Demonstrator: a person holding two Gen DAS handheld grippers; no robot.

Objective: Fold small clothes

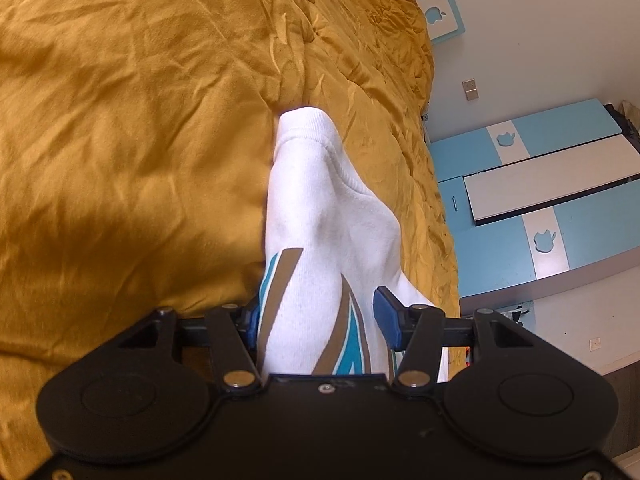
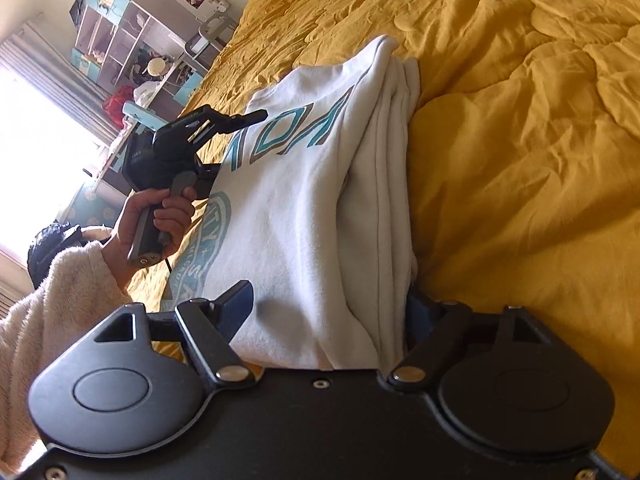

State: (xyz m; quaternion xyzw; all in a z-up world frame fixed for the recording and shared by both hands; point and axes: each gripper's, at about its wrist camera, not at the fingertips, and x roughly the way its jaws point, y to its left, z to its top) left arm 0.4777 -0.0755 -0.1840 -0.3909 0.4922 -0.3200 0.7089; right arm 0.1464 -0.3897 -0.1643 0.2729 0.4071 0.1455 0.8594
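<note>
The left gripper has two black fingers with blue pads, standing apart and released. One folded white sweatshirt runs between them. It brushes the left pad, and the right pad's face is bare.

The right gripper also has two fingers, spread wide and slack around the thick folded edge of the same sweatshirt. The near pad stands just beside the cloth. The far one is mostly hidden behind the layers, so contact there cannot be told.

The sweatshirt is soft fleece with a ribbed hem, teal and brown lettering and a round teal badge, and several stacked layers show at its edge. It lies on one bed with a crinkled mustard-yellow quilt.

The left hand grips the grey handle, and its sleeve is cream and fluffy. Beyond the bed stand a blue-and-white wardrobe and an open shelf unit.
</note>
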